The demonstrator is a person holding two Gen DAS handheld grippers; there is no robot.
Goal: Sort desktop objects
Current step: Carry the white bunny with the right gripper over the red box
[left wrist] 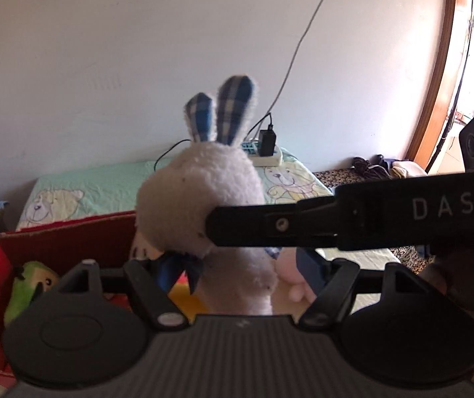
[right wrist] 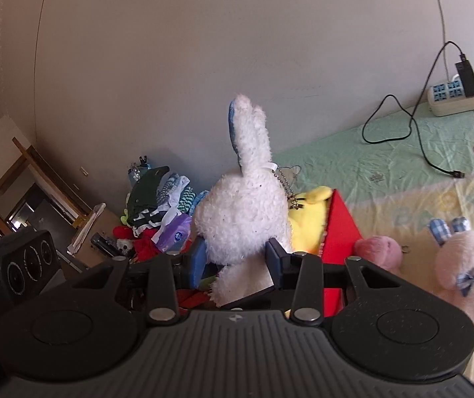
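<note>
A white plush rabbit (left wrist: pixel 200 195) with blue plaid ears and a blue bow fills the middle of the left wrist view, above a red box (left wrist: pixel 67 242). My left gripper (left wrist: pixel 237 275) stands around its body, and my right gripper's finger (left wrist: pixel 270 225) crosses in front of its head. In the right wrist view my right gripper (right wrist: pixel 237 262) is shut on the white rabbit (right wrist: pixel 243 212), held over the red box (right wrist: pixel 339 229). A pink rabbit (right wrist: pixel 465 262) and a pink plush (right wrist: pixel 379 252) lie on the bedsheet to the right.
A green plush (left wrist: pixel 28 292) and a yellow plush (right wrist: pixel 306 222) lie in the red box. A power strip (right wrist: pixel 459 96) with a charger and black cable sits by the wall on the green bear-print sheet (right wrist: pixel 386 165). Clothes (right wrist: pixel 157 199) are piled left of the box.
</note>
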